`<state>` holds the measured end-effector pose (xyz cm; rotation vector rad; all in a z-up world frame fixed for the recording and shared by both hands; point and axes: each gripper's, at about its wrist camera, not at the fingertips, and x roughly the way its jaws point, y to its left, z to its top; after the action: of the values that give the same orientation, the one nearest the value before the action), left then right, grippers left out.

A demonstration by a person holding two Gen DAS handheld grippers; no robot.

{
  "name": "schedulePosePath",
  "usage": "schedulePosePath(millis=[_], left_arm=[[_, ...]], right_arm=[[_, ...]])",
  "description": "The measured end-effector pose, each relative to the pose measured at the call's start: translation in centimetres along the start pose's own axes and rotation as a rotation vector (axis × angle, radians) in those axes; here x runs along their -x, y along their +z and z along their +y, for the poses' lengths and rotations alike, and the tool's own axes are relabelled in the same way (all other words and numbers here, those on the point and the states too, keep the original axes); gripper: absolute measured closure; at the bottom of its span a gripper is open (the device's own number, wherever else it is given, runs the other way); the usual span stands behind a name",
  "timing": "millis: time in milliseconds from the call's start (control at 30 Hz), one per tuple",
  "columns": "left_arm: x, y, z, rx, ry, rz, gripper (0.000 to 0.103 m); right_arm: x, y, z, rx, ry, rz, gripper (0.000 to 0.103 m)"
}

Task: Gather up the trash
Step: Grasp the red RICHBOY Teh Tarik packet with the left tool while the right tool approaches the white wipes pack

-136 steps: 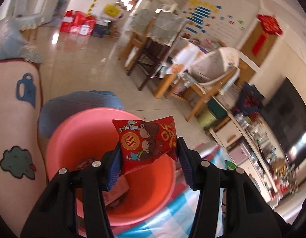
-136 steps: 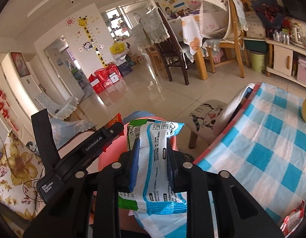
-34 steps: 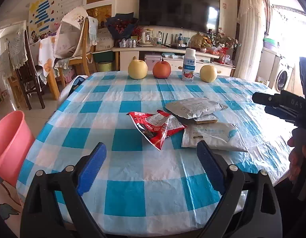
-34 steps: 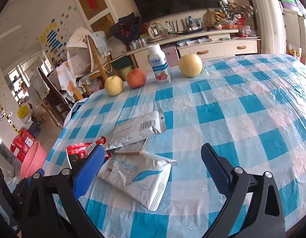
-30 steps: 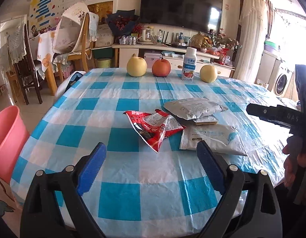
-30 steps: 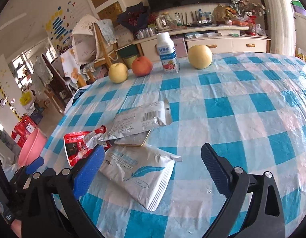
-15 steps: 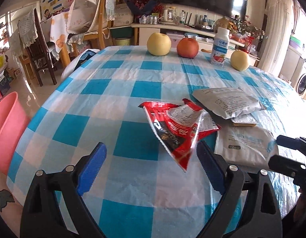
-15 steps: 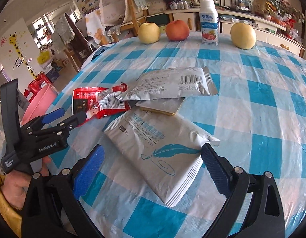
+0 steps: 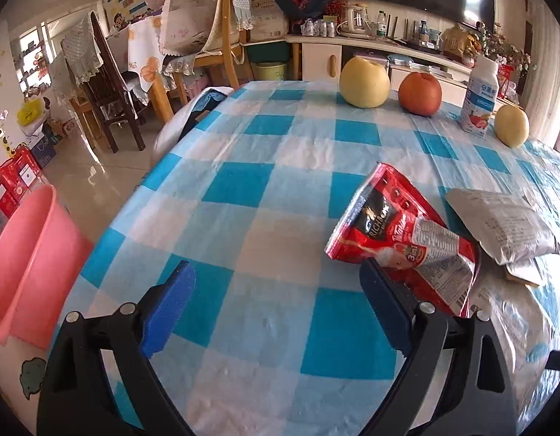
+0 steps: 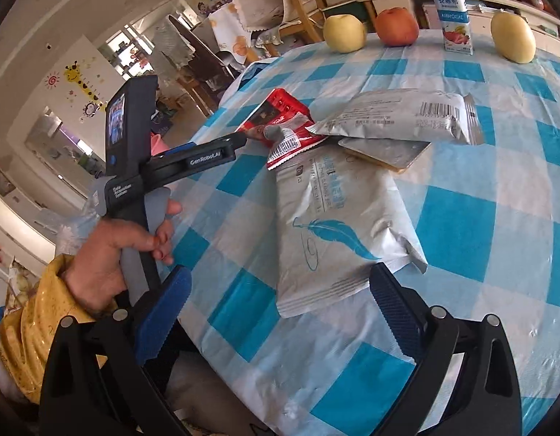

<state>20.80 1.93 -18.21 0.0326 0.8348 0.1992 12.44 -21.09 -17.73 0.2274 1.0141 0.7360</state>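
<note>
A red snack packet lies crumpled on the blue-checked table. My left gripper is open low over the cloth, and its right fingertip sits at the packet's near edge. In the right wrist view the left gripper reaches the red packet from the left. My right gripper is open, and a white pouch with a blue feather lies just ahead between its fingers. Behind it lie a grey pouch and a small flat packet.
A pink bucket stands on the floor off the table's left edge. Two pears, an apple and a milk bottle line the far side. A hand holds the left gripper. Chairs stand beyond.
Both grippers, earlier shut on wrappers over the bucket, are now open and empty. Both have closed in low on the table; the red packet has slid toward the left gripper's right finger.
</note>
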Motion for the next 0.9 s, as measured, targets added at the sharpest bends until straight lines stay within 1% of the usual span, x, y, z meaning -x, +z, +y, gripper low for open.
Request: schedulePosePath(millis=[33,100,167,267,300,333,400,467,567,600,667,733,900], left_arm=[[-0.1,0.5,0.1,0.000,0.006,-0.006,0.010],[-0.1,1.2,0.3,0.004,0.010,-0.010,0.010],[0.3,1.6,0.5,0.031,-0.013,-0.013,0.010],[1.7,1.3,0.6,0.108,-0.110,-0.015,0.010],[2.2,1.0,0.5,0.139,-0.152,-0.013,0.010],[2.7,0.7,0.2,0.178,-0.211,-0.006,0.010],[2.8,0.3,-0.7,0.216,-0.276,0.014,0.010],[2.5,0.1,-2.0,0.226,-0.314,0.043,0.010],[1.7,0.2,-3.4,0.231,-0.320,0.067,0.010],[1.3,0.5,-3.9,0.232,-0.307,0.074,0.010],[0.5,0.8,-4.4,0.235,-0.288,0.091,0.010],[-0.6,1.3,-5.2,0.228,-0.269,0.122,0.010],[-2.4,2.6,-6.3,0.171,-0.199,0.142,0.010]], right_arm=[[0.2,0.0,0.0,-0.001,-0.008,-0.009,0.005],[0.8,0.2,-0.1,-0.002,-0.059,-0.048,0.005],[1.3,0.3,-0.2,0.003,-0.134,-0.085,0.005],[1.1,0.7,-0.1,0.036,-0.233,-0.101,0.005],[0.8,0.9,0.2,0.059,-0.257,-0.099,0.005],[0.4,1.1,0.5,0.089,-0.280,-0.095,0.005],[-0.6,1.2,1.3,0.145,-0.316,-0.077,0.005],[-1.6,1.2,1.8,0.186,-0.335,-0.056,0.005],[-2.7,1.1,2.2,0.233,-0.369,-0.033,0.005],[-3.0,1.2,2.2,0.237,-0.373,-0.030,0.005],[-2.9,1.3,1.8,0.212,-0.346,-0.031,0.005],[-2.6,1.5,1.4,0.173,-0.299,-0.035,0.005],[-2.0,1.8,0.5,0.083,-0.181,-0.036,0.005]])
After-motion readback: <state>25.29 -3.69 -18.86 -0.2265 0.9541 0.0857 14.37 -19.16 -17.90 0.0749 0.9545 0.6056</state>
